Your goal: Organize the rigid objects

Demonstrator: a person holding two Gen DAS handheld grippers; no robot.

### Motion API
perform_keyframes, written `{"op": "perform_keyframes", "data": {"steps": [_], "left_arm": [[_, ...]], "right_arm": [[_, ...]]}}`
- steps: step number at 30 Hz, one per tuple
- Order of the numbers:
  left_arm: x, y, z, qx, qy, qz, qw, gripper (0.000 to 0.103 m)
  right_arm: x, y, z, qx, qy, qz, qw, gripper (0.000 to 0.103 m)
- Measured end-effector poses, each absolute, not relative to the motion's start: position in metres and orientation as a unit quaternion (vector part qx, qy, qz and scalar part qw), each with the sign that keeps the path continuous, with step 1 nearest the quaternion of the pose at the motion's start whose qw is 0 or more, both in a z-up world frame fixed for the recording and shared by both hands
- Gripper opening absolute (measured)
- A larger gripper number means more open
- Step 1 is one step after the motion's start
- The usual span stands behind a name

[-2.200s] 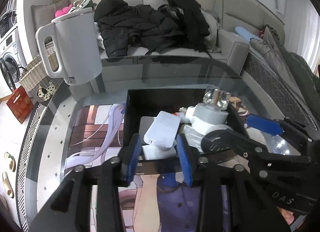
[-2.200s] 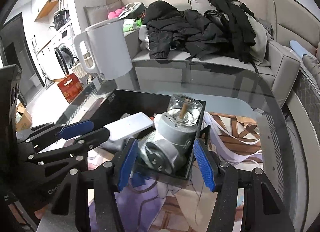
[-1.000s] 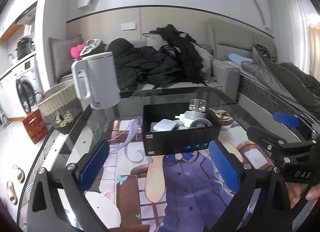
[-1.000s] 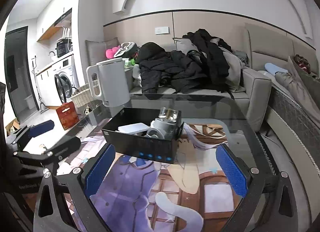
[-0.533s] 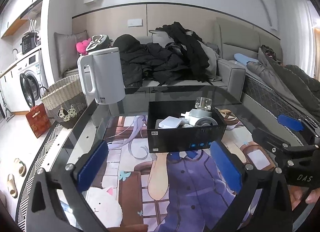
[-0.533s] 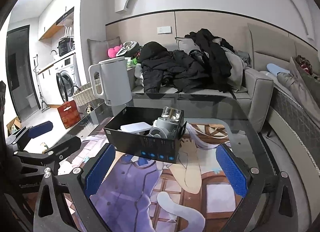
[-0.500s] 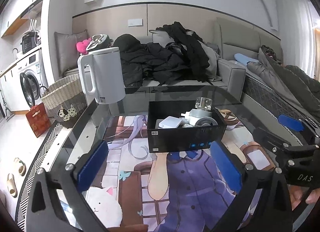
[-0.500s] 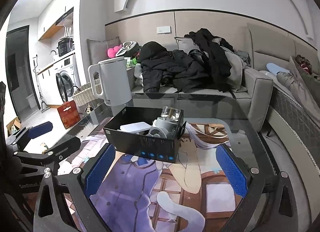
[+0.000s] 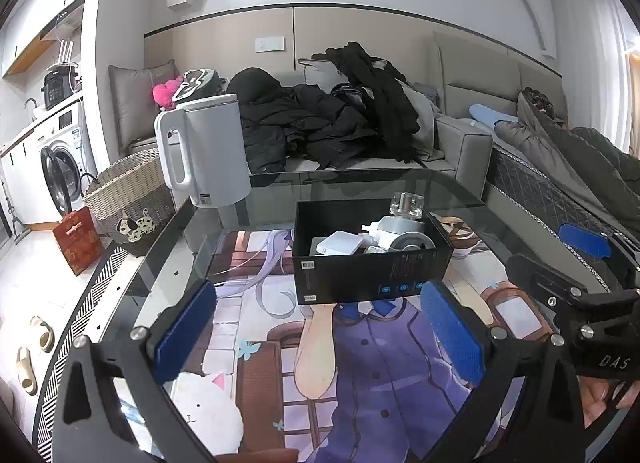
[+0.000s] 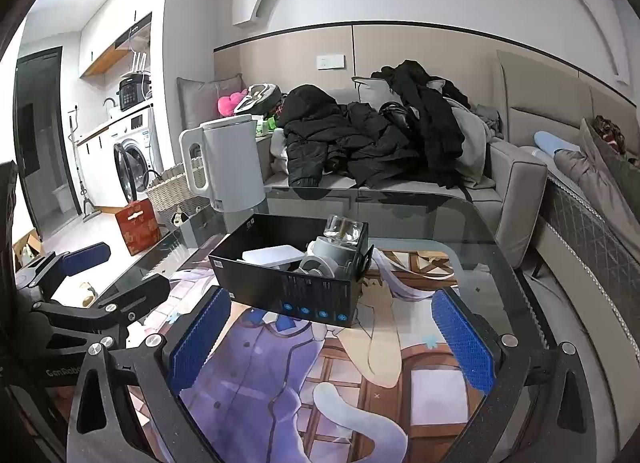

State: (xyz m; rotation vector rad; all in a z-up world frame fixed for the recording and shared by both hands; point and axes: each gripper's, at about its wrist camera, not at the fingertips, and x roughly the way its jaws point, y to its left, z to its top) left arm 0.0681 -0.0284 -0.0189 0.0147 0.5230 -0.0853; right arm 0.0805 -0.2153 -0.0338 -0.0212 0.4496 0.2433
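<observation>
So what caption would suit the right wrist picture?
Open right hand-held gripper facing a black box of small items on a glass table, white kettle behind.

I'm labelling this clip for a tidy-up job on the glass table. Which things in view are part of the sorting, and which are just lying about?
Part of the job:
black box
white flat case in it
grey round gadget in it
clear glass jar in it
left gripper, open
right gripper, open

Just lying about:
white kettle
dark coats on the sofa
wicker basket
red bag
</observation>
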Motion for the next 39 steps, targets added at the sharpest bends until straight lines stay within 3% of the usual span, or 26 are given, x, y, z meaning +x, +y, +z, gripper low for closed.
{"op": "perform_keyframes", "data": {"steps": [39], "left_arm": [[0.0728,-0.0243,-0.0243,-0.003,0.274,-0.049,0.96,0.103]], "right_arm": [[0.0839,-0.2194,-0.0363,-0.014,0.231,0.116,0.966,0.102]]}}
